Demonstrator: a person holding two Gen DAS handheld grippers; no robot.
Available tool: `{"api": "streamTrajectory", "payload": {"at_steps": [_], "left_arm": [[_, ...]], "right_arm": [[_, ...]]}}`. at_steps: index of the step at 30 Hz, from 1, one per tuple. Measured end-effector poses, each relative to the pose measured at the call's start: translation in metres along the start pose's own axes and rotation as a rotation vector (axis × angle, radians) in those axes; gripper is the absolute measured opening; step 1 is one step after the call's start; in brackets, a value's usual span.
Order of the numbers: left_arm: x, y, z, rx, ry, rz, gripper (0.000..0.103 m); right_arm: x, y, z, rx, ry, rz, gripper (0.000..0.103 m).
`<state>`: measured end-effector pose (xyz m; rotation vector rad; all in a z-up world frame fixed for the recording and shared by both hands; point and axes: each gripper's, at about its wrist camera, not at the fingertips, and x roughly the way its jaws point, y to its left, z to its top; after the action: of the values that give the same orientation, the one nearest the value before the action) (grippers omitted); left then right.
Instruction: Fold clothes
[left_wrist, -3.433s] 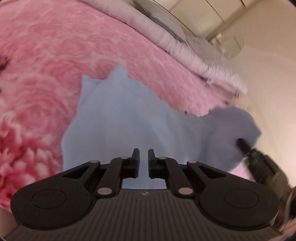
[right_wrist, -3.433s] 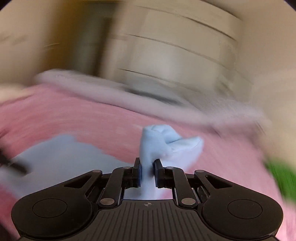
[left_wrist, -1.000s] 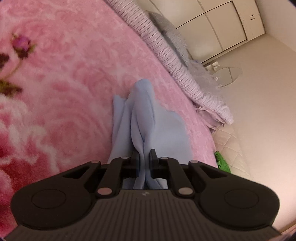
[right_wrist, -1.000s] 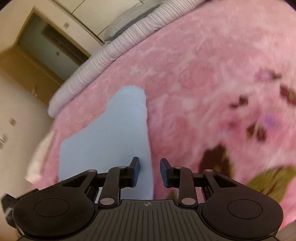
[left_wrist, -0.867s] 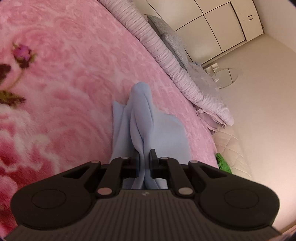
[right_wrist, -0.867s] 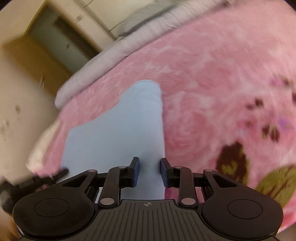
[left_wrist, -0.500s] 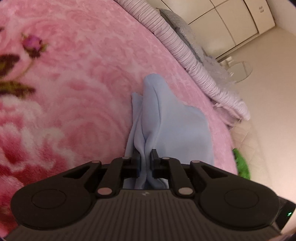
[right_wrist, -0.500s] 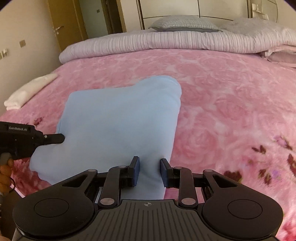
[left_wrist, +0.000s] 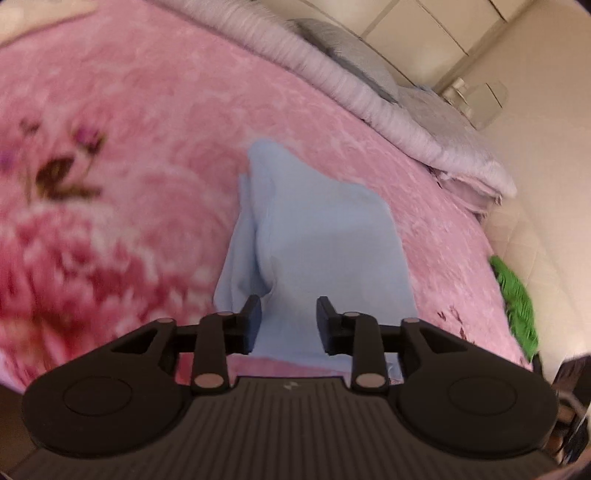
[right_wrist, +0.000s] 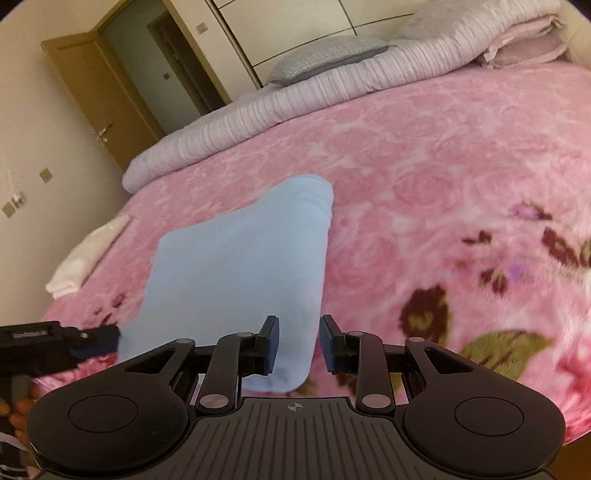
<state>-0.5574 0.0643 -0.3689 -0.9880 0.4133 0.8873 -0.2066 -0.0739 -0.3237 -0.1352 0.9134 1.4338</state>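
Pale blue folded garment (right_wrist: 240, 258) lies flat on pink floral blanket (right_wrist: 443, 155) covering the bed, straight ahead of both grippers. Right gripper (right_wrist: 298, 345): jaws apart, nothing between them, near right corner of the garment just ahead of and below its fingertips; cannot tell if they touch the cloth. Left gripper (left_wrist: 288, 325): jaws wide apart, empty, garment (left_wrist: 317, 240) ahead of its fingers with a raised crease running away from the left finger toward the far end. In right wrist view the left gripper (right_wrist: 110, 334) shows at far left, its tip at the garment's near left corner; contact unclear. Folded white cloth (right_wrist: 86, 258) sits left of the garment near the bed edge, apart from it. Striped lilac duvet (right_wrist: 295, 99) rolled along the far side of the bed, grey pillow (right_wrist: 325, 57) on it. Green item (left_wrist: 515, 295) off the bed's right edge in left wrist view, blurred. Wooden door (right_wrist: 99, 99) far left.
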Motion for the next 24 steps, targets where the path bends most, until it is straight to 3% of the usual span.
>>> {"api": "streamTrajectory", "payload": {"at_steps": [6,7,12,17,21,24], "left_arm": [[0.013,0.017,-0.006,-0.104,0.025,-0.013,0.03],[0.015,0.018,-0.007,-0.104,0.021,-0.016,0.025],[0.014,0.02,-0.009,-0.046,-0.006,0.001,0.018],[0.024,0.014,-0.016,0.034,0.002,0.067,0.022],[0.008,-0.011,-0.006,0.14,0.016,0.125,0.02],[-0.012,-0.028,0.004,0.208,-0.033,0.098,0.018]], "right_arm": [[0.006,0.017,-0.007,-0.116,0.012,-0.006,0.028],[0.009,0.019,-0.009,-0.128,0.018,-0.002,0.026],[0.017,0.044,-0.017,-0.298,0.023,-0.03,0.017],[0.036,0.067,-0.041,-0.521,0.041,-0.103,0.017],[0.024,0.063,-0.031,-0.464,0.035,-0.093,0.017],[0.016,0.048,-0.017,-0.343,0.018,-0.051,0.017]]}}
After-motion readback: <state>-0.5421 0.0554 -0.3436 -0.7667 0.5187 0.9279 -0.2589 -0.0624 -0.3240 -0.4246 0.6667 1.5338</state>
